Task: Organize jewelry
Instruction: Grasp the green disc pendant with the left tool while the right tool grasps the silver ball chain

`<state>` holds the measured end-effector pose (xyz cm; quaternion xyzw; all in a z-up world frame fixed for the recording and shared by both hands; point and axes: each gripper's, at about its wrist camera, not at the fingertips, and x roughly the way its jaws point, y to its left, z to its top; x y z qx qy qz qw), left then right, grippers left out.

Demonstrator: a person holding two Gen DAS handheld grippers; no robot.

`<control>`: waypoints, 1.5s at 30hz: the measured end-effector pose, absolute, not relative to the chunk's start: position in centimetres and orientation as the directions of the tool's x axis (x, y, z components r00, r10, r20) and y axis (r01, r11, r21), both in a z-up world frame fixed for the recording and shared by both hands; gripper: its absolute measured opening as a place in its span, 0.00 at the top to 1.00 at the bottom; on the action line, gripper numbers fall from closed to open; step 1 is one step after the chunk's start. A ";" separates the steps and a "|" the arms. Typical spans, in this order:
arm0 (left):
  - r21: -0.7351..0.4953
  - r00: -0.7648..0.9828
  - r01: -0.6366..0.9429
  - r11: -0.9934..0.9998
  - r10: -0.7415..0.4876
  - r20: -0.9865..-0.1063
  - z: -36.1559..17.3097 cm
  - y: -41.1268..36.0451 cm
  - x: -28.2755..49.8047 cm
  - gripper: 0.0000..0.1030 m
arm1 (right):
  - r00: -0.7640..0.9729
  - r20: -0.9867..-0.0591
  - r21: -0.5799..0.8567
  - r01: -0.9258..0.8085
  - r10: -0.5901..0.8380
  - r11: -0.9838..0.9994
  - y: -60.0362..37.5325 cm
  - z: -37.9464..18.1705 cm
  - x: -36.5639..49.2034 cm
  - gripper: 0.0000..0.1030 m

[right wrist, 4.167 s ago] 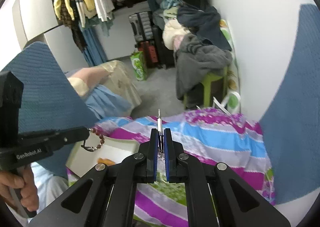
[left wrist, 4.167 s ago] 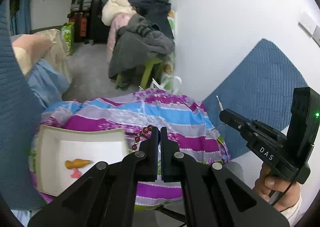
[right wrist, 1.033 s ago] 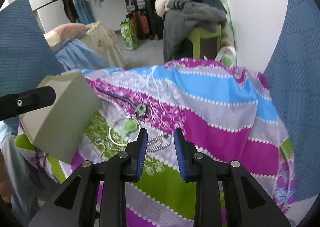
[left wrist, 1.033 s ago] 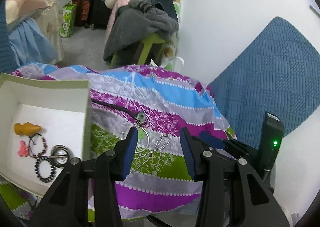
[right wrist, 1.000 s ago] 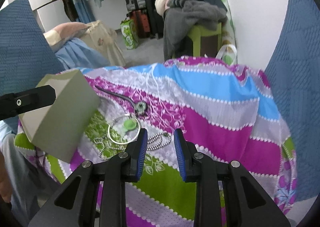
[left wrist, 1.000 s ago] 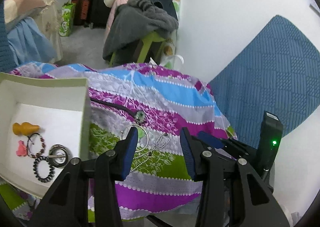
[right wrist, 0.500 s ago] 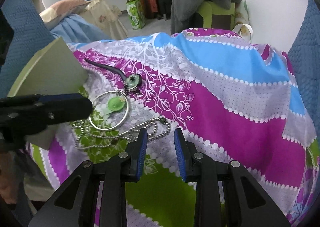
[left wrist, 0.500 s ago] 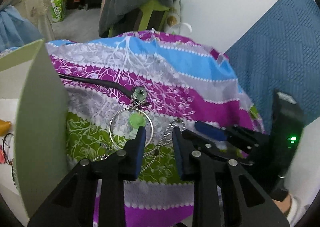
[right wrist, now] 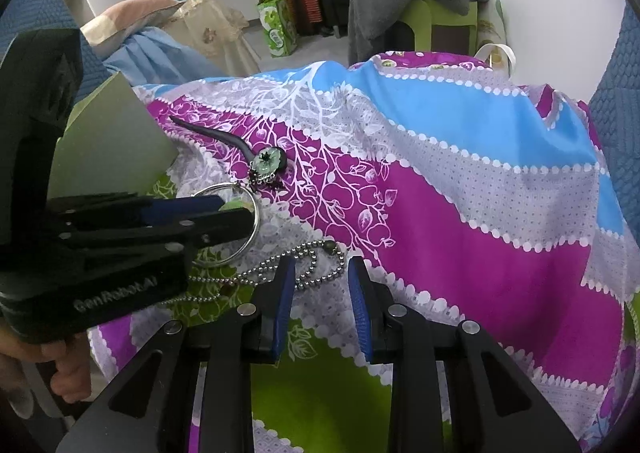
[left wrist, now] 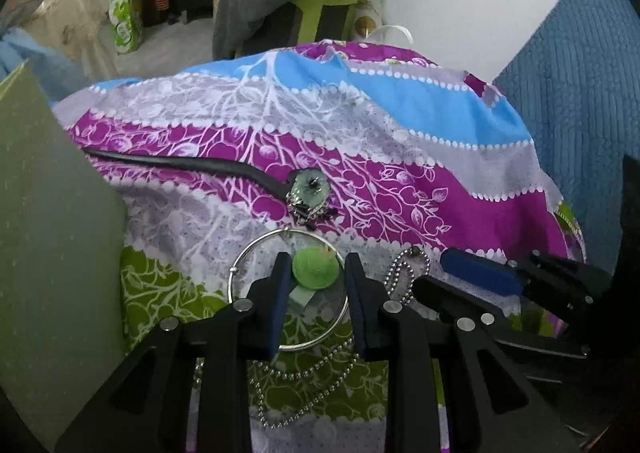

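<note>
The left gripper [left wrist: 314,279], black with blue-padded fingers and the raised lettering "GenRobot.AI" on its body in the right wrist view, hangs low over a striped purple, blue, grey and green patterned cloth [left wrist: 400,181], its jaws apart on either side of a round green woven disc [left wrist: 316,268] that lies inside a thin silver wire hoop [left wrist: 240,265]; the pads do not press on the disc. The right gripper [right wrist: 320,287], jaws likewise parted, straddles a loop of silver ball chain [right wrist: 320,253] lying on the cloth without clamping it. Beyond the hoop lies a black cord with a pale green flower pendant [left wrist: 310,189]. A grey-green cardboard box wall [left wrist: 52,213] stands at left.
</note>
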<state>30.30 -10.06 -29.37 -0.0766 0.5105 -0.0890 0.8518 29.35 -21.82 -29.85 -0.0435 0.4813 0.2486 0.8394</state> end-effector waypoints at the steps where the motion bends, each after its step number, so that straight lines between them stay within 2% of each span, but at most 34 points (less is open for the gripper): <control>1: -0.222 0.467 0.077 0.972 -0.232 -0.853 -29.4 -10.1 30.3 0.74 | 0.410 -0.831 0.167 -0.462 0.377 0.871 -21.7 -29.9 29.4 0.75; 4: -0.235 0.472 0.085 0.968 -0.247 -0.846 -29.4 -9.9 30.3 0.76 | 0.409 -0.832 0.163 -0.468 0.376 0.869 -21.5 -30.0 29.4 0.74; 6: -0.257 0.467 0.082 0.963 -0.265 -0.844 -29.3 -9.7 30.2 0.76 | 0.411 -0.829 0.163 -0.470 0.379 0.867 -21.3 -30.0 29.4 0.59; 8: -0.289 0.466 0.072 0.955 -0.288 -0.836 -29.0 -9.4 30.0 0.76 | 0.418 -0.824 0.161 -0.473 0.382 0.866 -21.2 -29.9 29.3 0.54; 14: -0.323 0.497 0.062 0.944 -0.310 -0.810 -26.7 -8.7 28.9 0.76 | 0.425 -0.831 0.121 -0.492 0.359 0.862 -20.4 -30.4 29.3 0.52; 18: -0.330 0.512 0.055 0.942 -0.311 -0.801 -25.8 -8.5 28.2 0.76 | 0.454 -0.831 0.034 -0.536 0.322 0.844 -18.8 -30.9 28.7 0.47; 22: -0.366 0.529 0.031 0.930 -0.326 -0.784 -25.0 -7.7 27.6 0.76 | 0.470 -0.822 0.026 -0.535 0.323 0.844 -18.5 -30.9 28.5 0.56; 25: -0.369 0.544 0.032 0.929 -0.326 -0.773 -24.2 -7.2 27.0 0.76 | 0.470 -0.820 0.019 -0.550 0.328 0.835 -17.9 -30.8 28.1 0.78; 26: -0.373 0.550 0.034 0.927 -0.329 -0.768 -23.8 -7.1 26.8 0.76 | 0.468 -0.821 0.016 -0.555 0.327 0.832 -17.7 -30.8 27.9 0.89; 27: -0.374 0.554 0.036 0.927 -0.330 -0.764 -23.6 -7.1 26.6 0.76 | 0.472 -0.824 0.001 -0.551 0.313 0.834 -17.2 -30.8 27.7 0.93; 30: -0.377 0.567 0.038 0.925 -0.331 -0.754 -22.8 -6.8 25.9 0.76 | 0.475 -0.833 -0.027 -0.547 0.283 0.837 -16.6 -30.7 27.2 0.95; 34: -0.381 0.581 0.049 0.923 -0.337 -0.741 -21.4 -6.2 24.6 0.76 | 0.457 -0.843 0.018 -0.505 0.285 0.863 -17.2 -30.1 26.7 0.98; 45: -0.371 0.589 0.050 0.927 -0.327 -0.739 -18.4 -3.8 21.8 0.76 | 0.535 -0.775 0.112 -0.408 0.336 0.906 -18.0 -23.9 24.2 0.98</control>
